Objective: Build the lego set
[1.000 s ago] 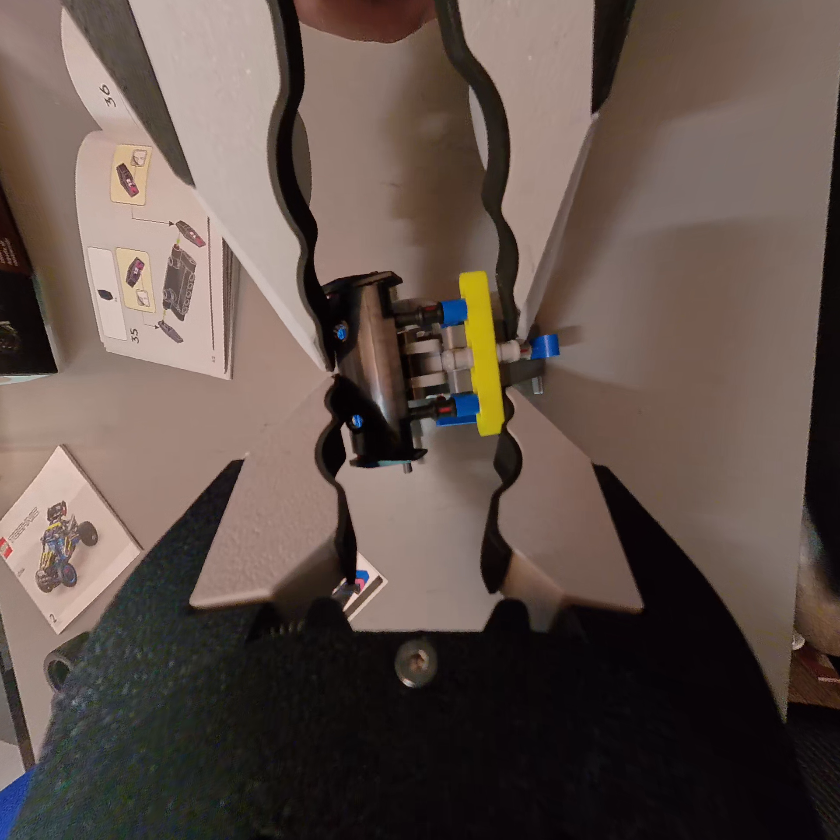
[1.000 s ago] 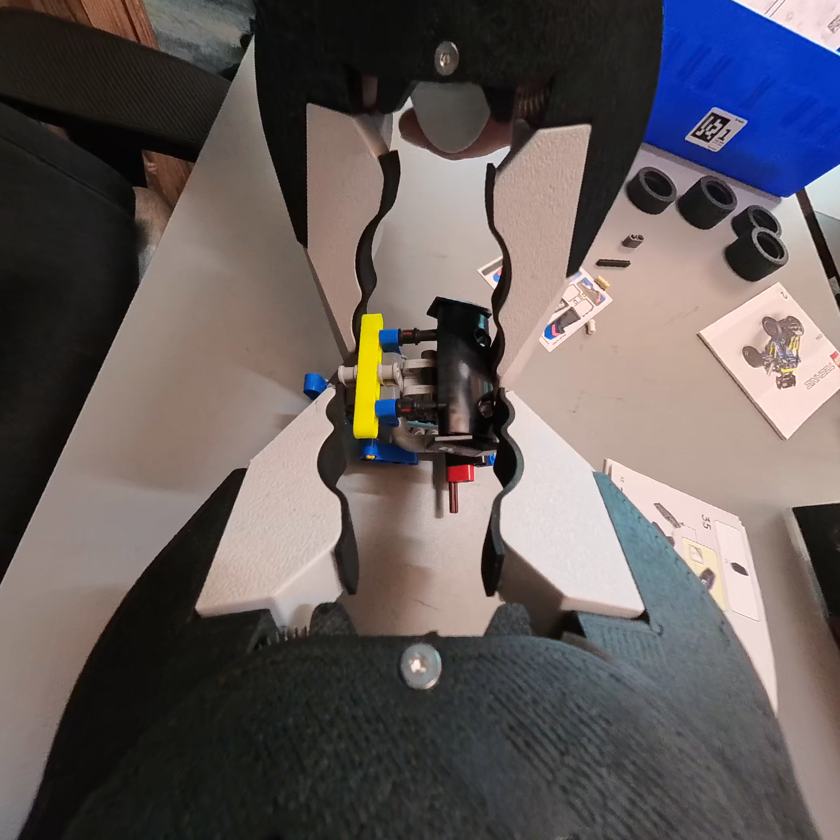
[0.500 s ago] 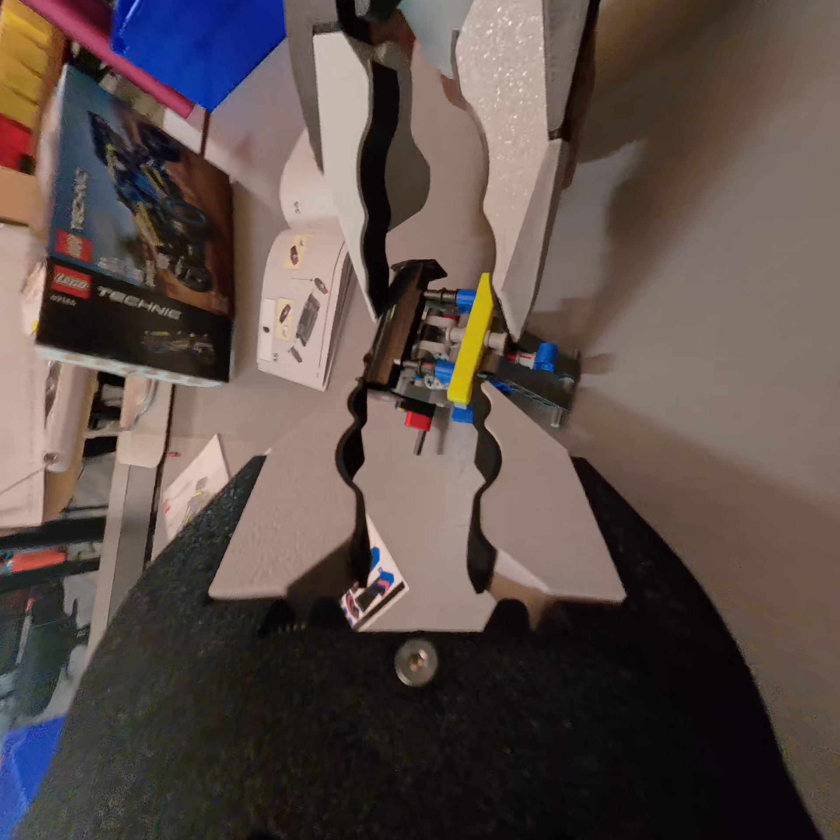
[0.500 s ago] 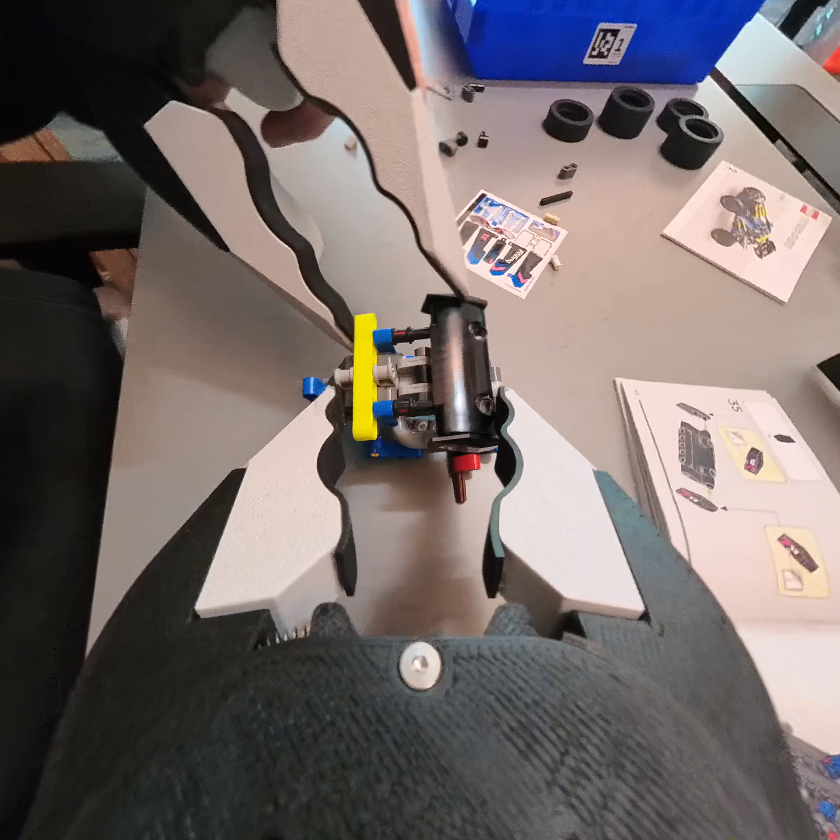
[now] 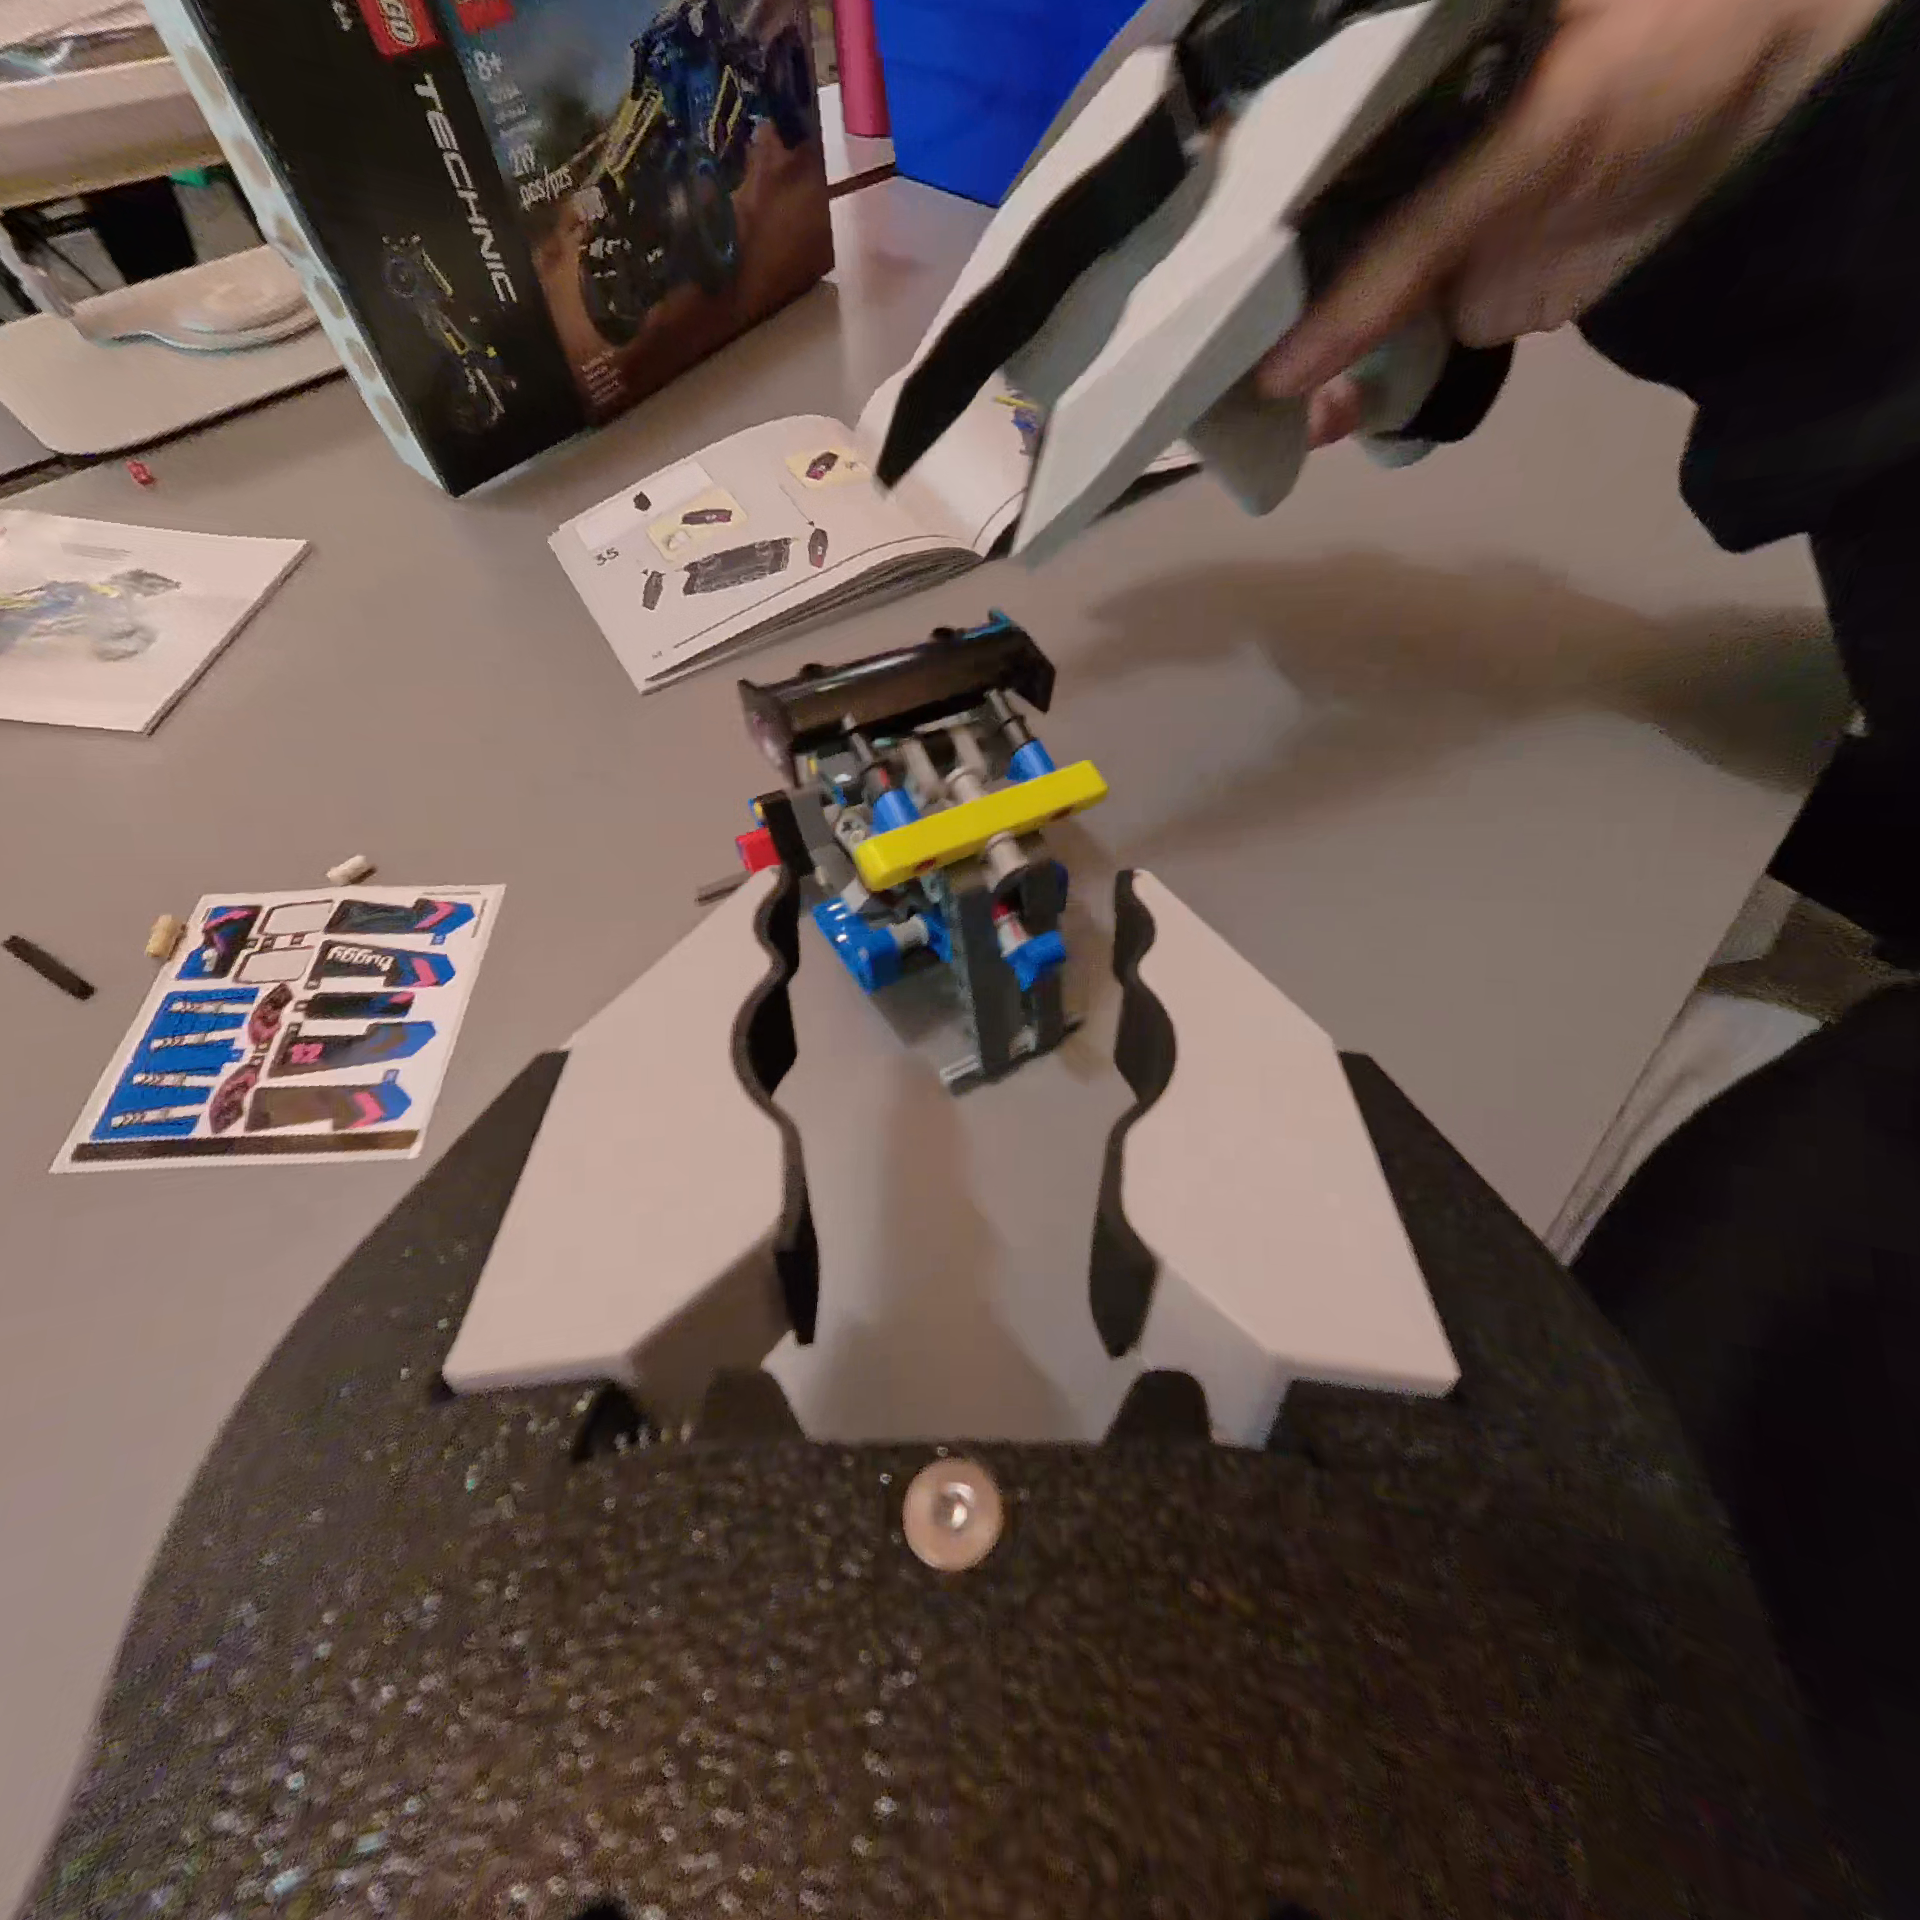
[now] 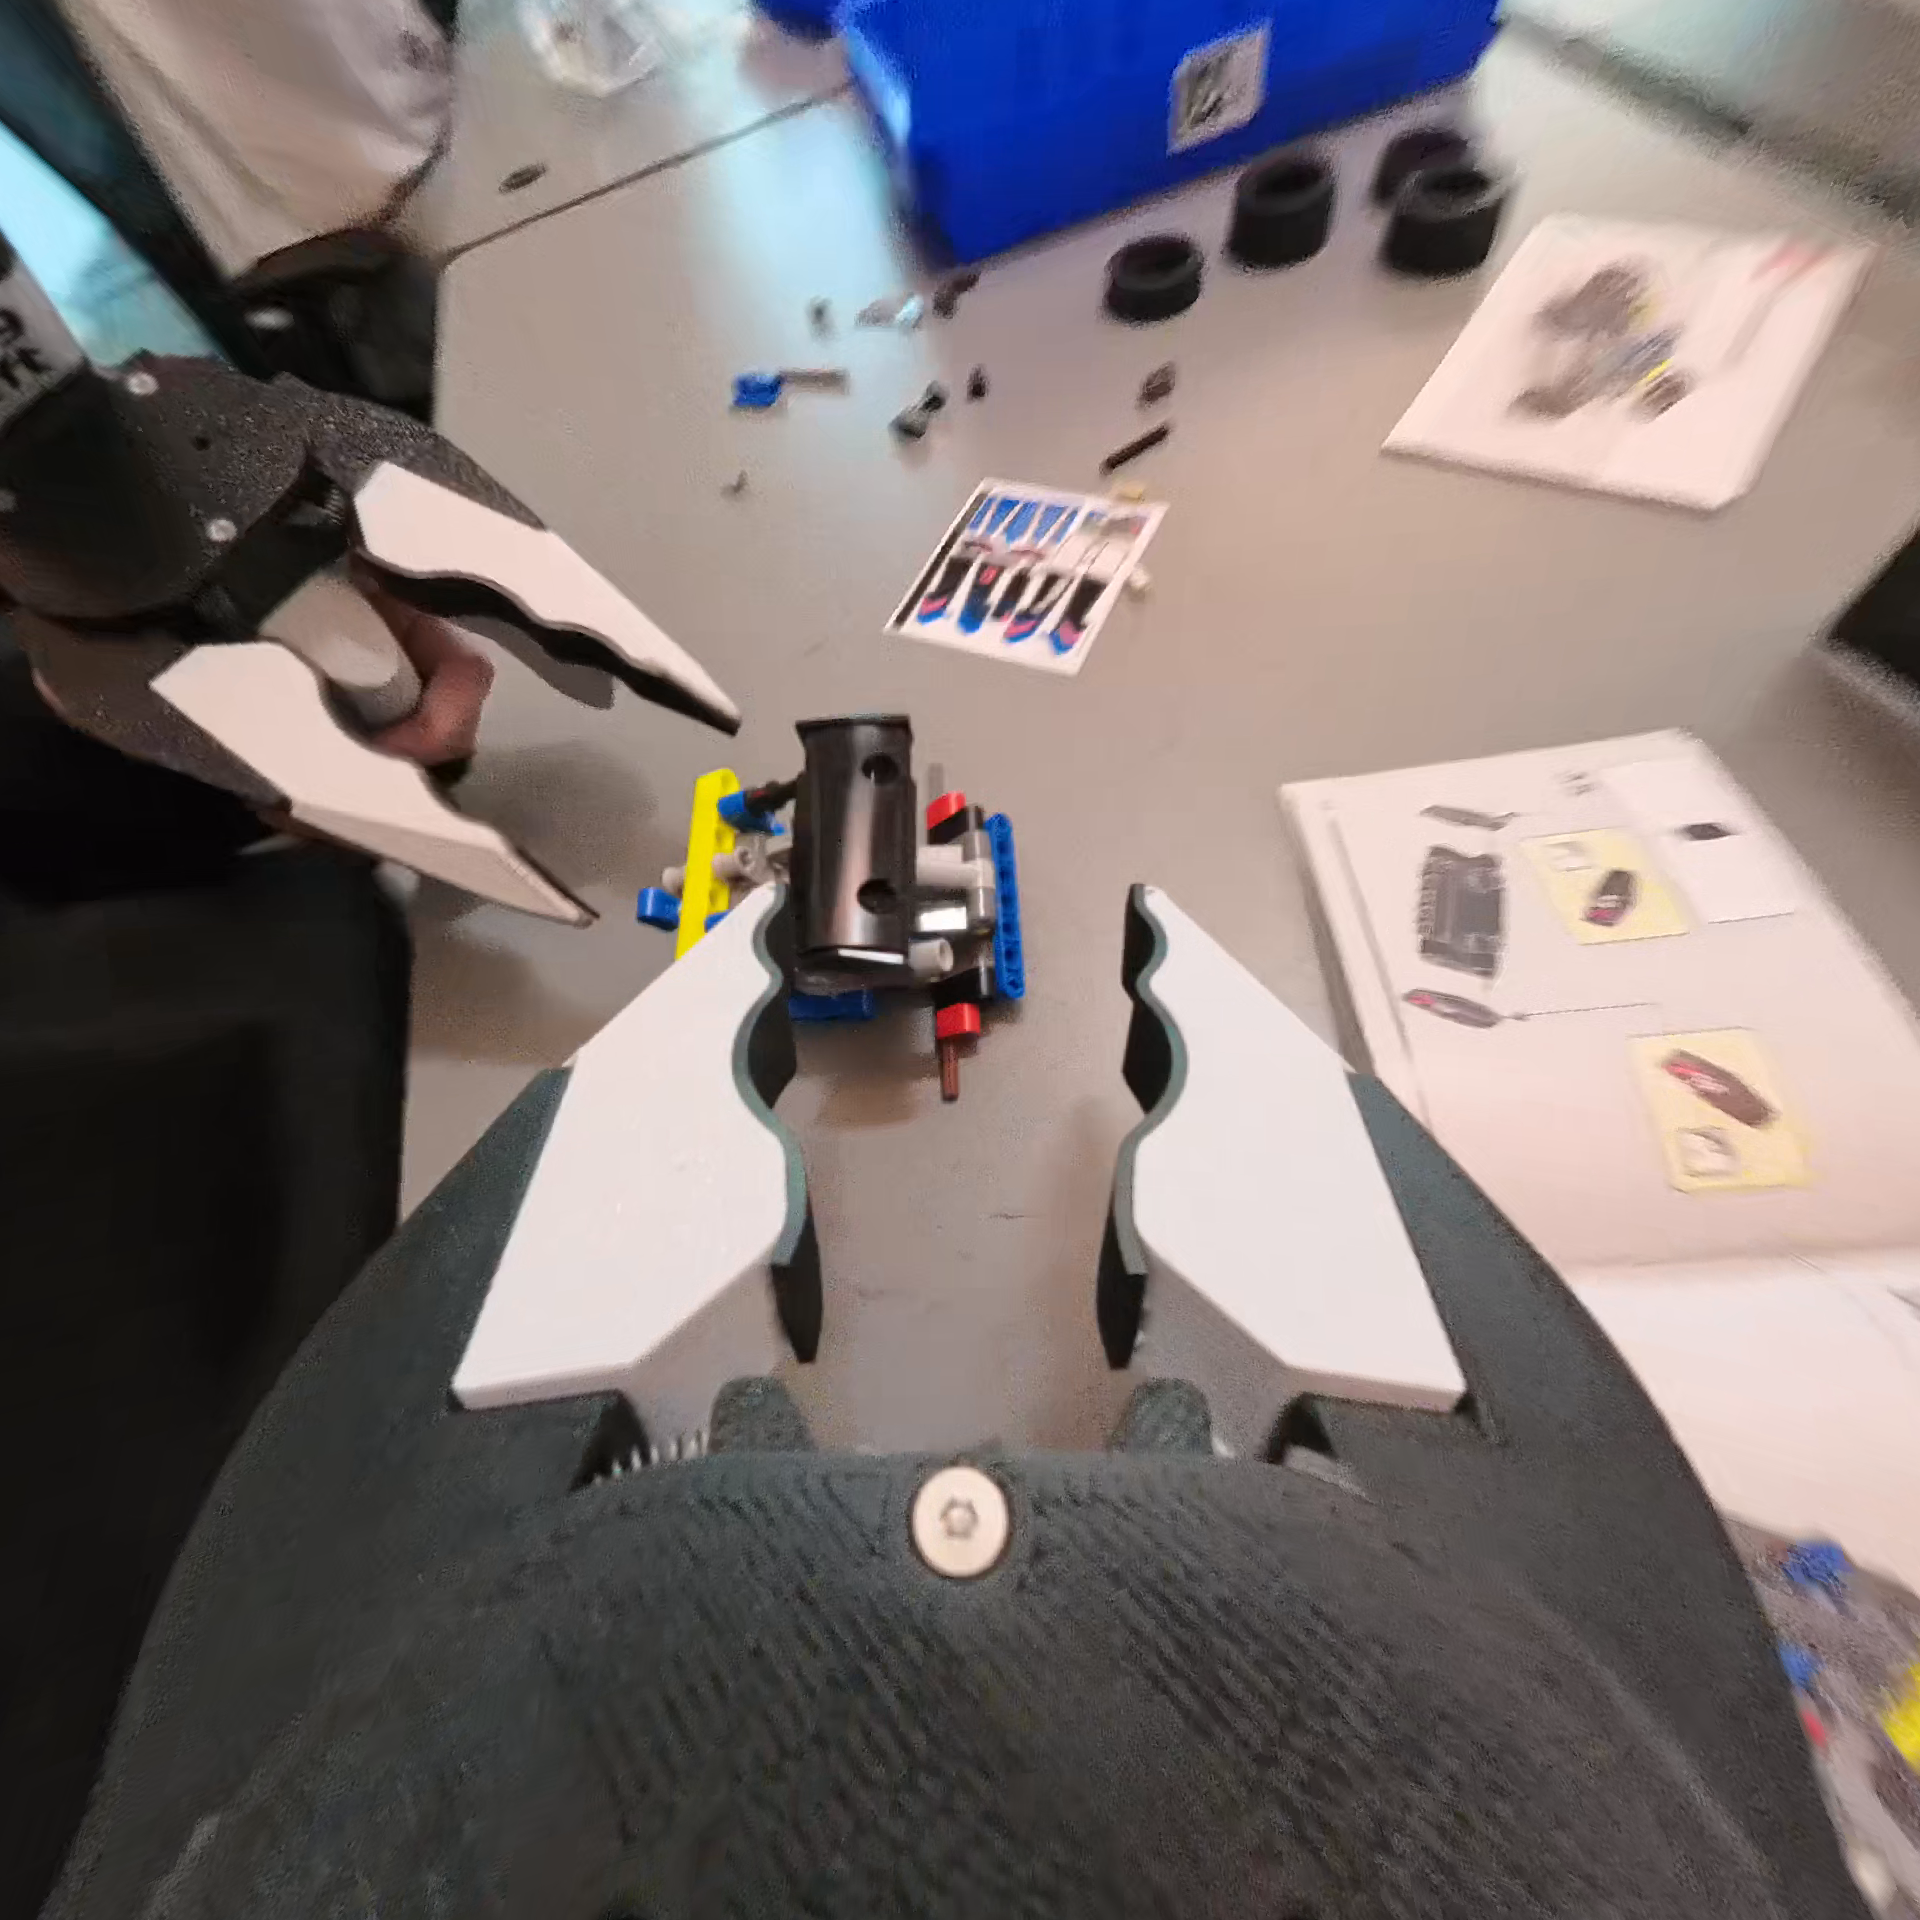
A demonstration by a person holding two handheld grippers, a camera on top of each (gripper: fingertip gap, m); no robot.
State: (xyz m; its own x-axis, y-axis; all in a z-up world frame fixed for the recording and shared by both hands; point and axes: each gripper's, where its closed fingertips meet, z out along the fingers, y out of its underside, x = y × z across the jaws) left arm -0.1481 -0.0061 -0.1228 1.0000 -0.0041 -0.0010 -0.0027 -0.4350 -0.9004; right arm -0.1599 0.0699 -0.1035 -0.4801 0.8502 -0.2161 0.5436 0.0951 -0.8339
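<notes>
A small brick assembly [image 5: 935, 810] with a yellow beam [image 5: 977, 821], a black cylinder [image 6: 852, 831] and blue and red parts rests on the grey table [image 5: 1351, 831]. My left gripper [image 5: 951, 883] is open. The assembly's near end lies between its fingertips, and neither pad presses on it. My right gripper [image 6: 954, 899] is open just short of the assembly [image 6: 883, 883], with its left fingertip beside the cylinder. The right gripper also shows in the left wrist view [image 5: 961, 504], raised and open in a hand. The left gripper shows open at the left of the right wrist view [image 6: 655, 821].
An open instruction booklet [image 5: 769, 540] [image 6: 1610, 987] lies beyond the assembly. A sticker sheet [image 5: 281, 1029] [image 6: 1029, 571] lies nearby. A toy box [image 5: 540, 208] stands behind. A blue bin [image 6: 1143, 104], black tyres [image 6: 1278, 208], loose small parts [image 6: 914, 405] and a second booklet [image 6: 1631, 364] lie farther off.
A second ago both pairs of fingers closed around the assembly from opposite sides. Now it lies on the table, and both grippers have let go, opened and drawn back.
</notes>
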